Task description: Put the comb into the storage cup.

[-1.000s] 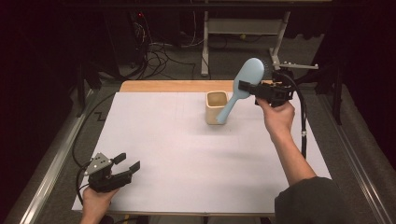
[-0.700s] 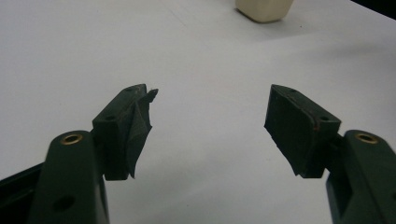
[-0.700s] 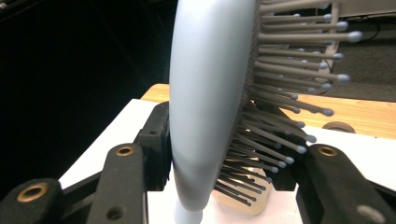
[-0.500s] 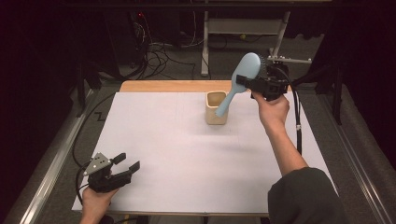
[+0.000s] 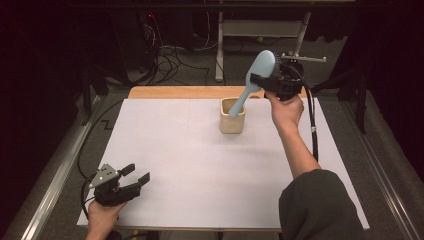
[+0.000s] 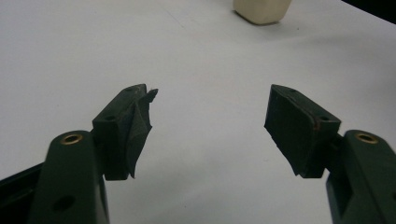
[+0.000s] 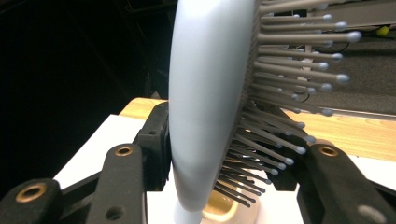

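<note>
My right gripper (image 5: 266, 81) is shut on the head of a light blue hairbrush (image 5: 256, 76), held above the far side of the table. The brush hangs tilted, its handle tip dipping into the cream cup (image 5: 232, 116) just left of that hand. In the right gripper view the hairbrush (image 7: 205, 102) stands between the jaws, bristles to the right, with the cup (image 7: 231, 210) below. At the near left corner, my left gripper (image 5: 136, 174) rests on the white sheet, open and holding nothing. In the left gripper view its pads (image 6: 133, 123) stand wide apart, with the cup (image 6: 261, 10) far ahead.
A white sheet (image 5: 200, 165) covers the table, with a strip of bare wood (image 5: 175, 92) along the far edge. Metal rails (image 5: 55, 180) run down both sides. Cables and a stand's legs lie on the dark floor beyond the table.
The right hand has carried the brush leftward toward the cup, so the handle tip now sits at the cup's mouth. The left gripper has kept still.
</note>
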Available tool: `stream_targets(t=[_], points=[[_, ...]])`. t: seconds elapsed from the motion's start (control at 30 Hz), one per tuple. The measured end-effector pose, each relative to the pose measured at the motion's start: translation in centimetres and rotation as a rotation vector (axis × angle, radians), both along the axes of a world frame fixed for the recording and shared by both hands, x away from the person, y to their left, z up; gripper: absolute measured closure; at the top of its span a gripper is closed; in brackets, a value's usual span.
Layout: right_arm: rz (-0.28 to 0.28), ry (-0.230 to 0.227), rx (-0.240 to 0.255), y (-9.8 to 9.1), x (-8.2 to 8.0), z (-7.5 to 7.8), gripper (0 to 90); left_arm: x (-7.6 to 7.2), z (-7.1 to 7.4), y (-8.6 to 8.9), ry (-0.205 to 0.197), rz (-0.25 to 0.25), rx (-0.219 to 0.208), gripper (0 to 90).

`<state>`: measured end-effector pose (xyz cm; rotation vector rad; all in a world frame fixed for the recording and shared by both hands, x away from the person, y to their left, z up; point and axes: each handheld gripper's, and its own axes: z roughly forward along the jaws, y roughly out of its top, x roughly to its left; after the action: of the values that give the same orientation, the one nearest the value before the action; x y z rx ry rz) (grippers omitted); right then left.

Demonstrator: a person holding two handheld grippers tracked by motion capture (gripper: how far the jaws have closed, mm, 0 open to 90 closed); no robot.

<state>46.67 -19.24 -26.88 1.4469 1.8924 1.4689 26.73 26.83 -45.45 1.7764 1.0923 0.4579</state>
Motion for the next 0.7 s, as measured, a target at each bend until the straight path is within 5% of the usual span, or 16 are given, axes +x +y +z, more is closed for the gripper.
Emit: stream_targets(t=[0.7], points=[[-0.038, -0.015, -0.015, 1.1, 1.4, -0.8, 51.5, 0.0, 0.0, 0.0, 0.001, 0.002, 0.007, 31.9]])
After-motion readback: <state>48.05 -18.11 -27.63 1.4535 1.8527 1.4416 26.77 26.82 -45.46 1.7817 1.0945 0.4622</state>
